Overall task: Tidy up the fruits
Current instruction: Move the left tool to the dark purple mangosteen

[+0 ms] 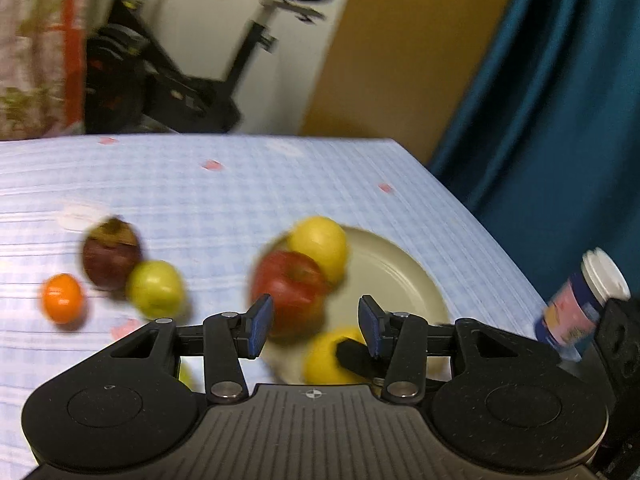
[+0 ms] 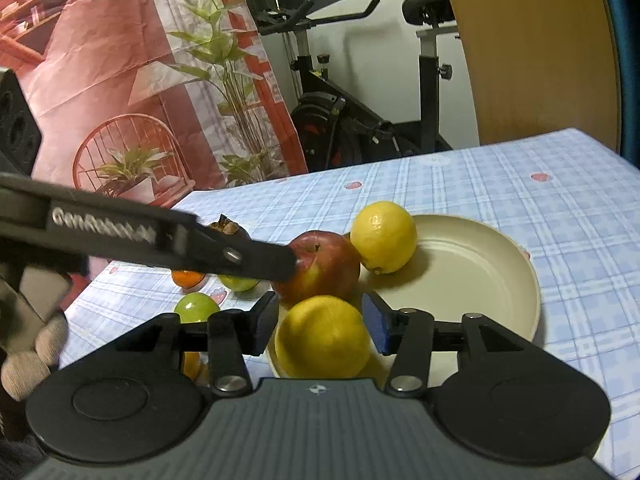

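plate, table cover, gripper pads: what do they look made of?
Plate: cream, smooth with a soft sheen and a thin raised rim; looks like plastic or melamine, though glazed ceramic is possible.
Table cover: blue-white check with pink hearts, lying flat; could be printed cloth or vinyl.
Pads on the right gripper: blue, matte, likely rubber or foam, against glossy black plastic arms.

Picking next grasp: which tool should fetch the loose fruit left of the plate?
Left. Its tool is open, with the green fruit and orange on its side; the right tool is full with a lemon over the plate.
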A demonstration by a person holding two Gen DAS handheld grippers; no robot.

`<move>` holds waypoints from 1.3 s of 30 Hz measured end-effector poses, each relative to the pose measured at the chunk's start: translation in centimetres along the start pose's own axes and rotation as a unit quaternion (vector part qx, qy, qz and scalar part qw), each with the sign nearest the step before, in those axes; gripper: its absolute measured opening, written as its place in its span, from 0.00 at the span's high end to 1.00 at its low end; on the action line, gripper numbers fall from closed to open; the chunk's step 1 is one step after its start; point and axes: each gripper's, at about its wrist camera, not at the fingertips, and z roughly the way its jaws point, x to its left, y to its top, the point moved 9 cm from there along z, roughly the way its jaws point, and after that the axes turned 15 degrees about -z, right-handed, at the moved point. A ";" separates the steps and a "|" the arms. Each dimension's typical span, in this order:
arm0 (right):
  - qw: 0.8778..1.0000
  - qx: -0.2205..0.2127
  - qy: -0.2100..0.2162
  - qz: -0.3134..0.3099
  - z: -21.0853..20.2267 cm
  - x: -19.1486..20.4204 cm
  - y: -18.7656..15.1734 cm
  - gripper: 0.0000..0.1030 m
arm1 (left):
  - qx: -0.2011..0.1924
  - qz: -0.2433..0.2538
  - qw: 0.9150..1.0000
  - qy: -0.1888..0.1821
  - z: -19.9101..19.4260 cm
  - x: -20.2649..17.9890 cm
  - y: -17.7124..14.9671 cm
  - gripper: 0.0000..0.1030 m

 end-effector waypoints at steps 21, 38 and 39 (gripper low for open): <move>0.998 -0.017 -0.020 -0.057 -0.1 1.9 0.6 0.42 | -0.110 -0.068 0.987 0.094 -7.6 9.2 3.0 0.47; 0.994 -0.020 0.027 -0.107 3.3 5.5 6.4 0.41 | -0.134 -0.054 0.982 0.120 -10.8 13.6 9.4 0.41; 0.993 -0.018 0.030 -0.109 3.9 5.8 6.9 0.41 | -0.130 -0.050 0.983 0.117 -10.6 13.6 9.7 0.41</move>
